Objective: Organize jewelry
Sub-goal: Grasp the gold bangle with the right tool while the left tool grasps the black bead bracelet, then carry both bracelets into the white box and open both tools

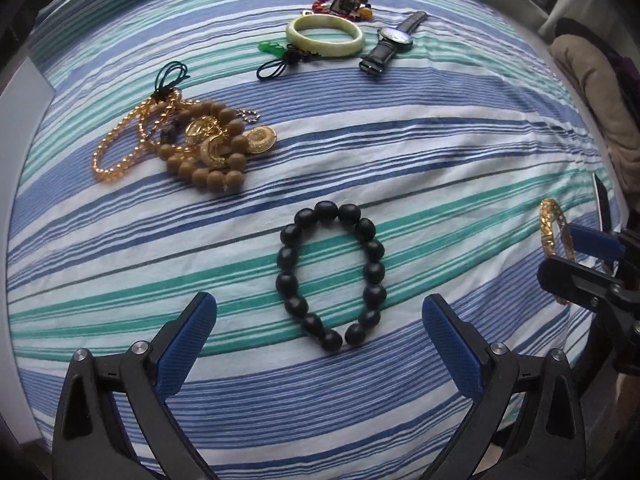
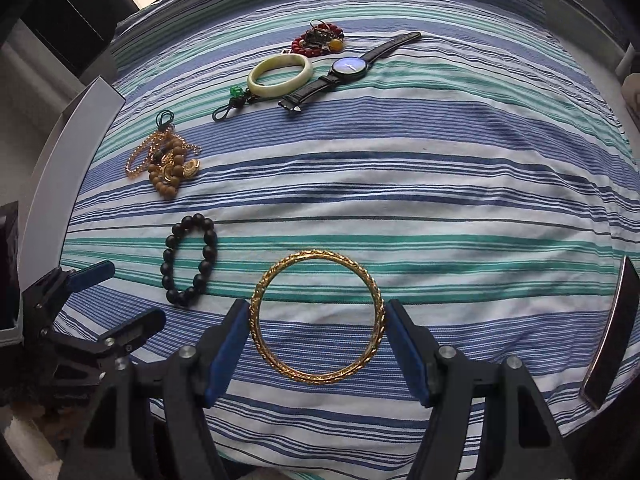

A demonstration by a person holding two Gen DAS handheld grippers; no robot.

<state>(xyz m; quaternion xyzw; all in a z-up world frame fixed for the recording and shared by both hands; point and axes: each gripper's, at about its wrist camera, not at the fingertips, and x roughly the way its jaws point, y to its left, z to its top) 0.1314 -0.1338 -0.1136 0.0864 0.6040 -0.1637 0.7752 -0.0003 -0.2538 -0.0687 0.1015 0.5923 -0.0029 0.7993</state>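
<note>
I am pinching the gold bangle (image 2: 317, 317) across its width in my right gripper (image 2: 316, 344), pads pressing each side, lifted above the striped bedsheet (image 2: 460, 208). My left gripper (image 1: 319, 340) is hanging spread wide, the black bead bracelet (image 1: 331, 278) lying flat just ahead between its fingers. I judge I am mid-sorting: next, setting the bangle down neatly, probably beside the jade bangle (image 2: 279, 75) far ahead.
</note>
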